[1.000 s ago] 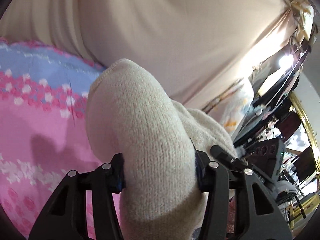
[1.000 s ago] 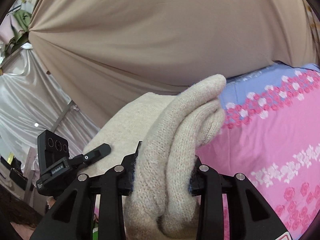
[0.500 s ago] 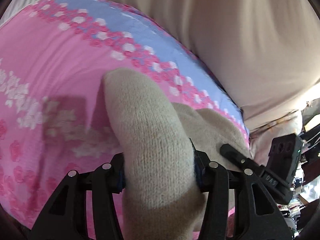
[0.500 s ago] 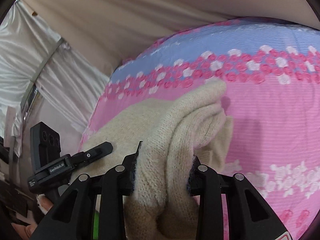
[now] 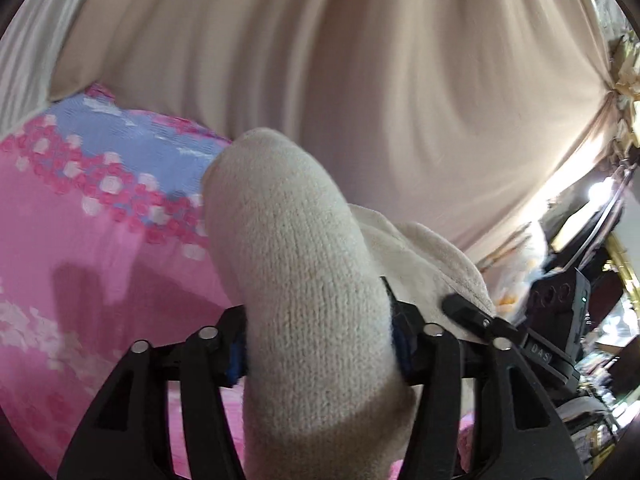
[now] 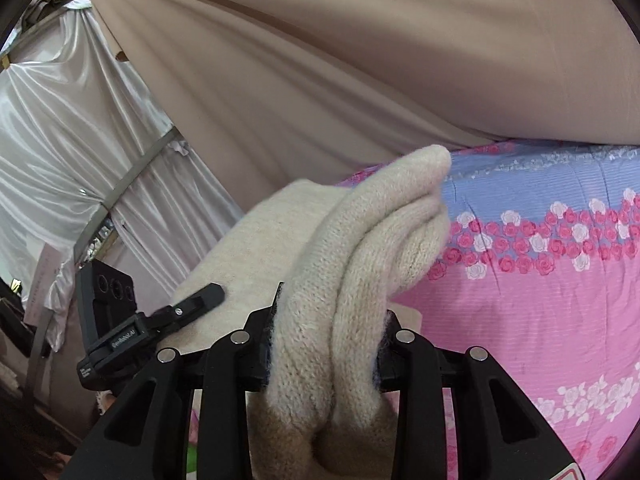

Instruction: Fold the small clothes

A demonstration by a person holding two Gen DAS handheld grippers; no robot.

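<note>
Holding the knit [image 5: 304, 280] bunched in both grippers, I keep it lifted over the bed [image 5: 80, 264]: left gripper [image 5: 318, 340] and right gripper [image 6: 326, 344] each pinch an edge, jaws just easing wider, so it can be laid flat.

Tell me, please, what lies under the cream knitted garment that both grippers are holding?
Under the cream knitted garment lies a pink and blue floral bedspread. The left gripper and right gripper both clamp bunched folds of it. Whatever sits directly beneath those folds is covered.
</note>
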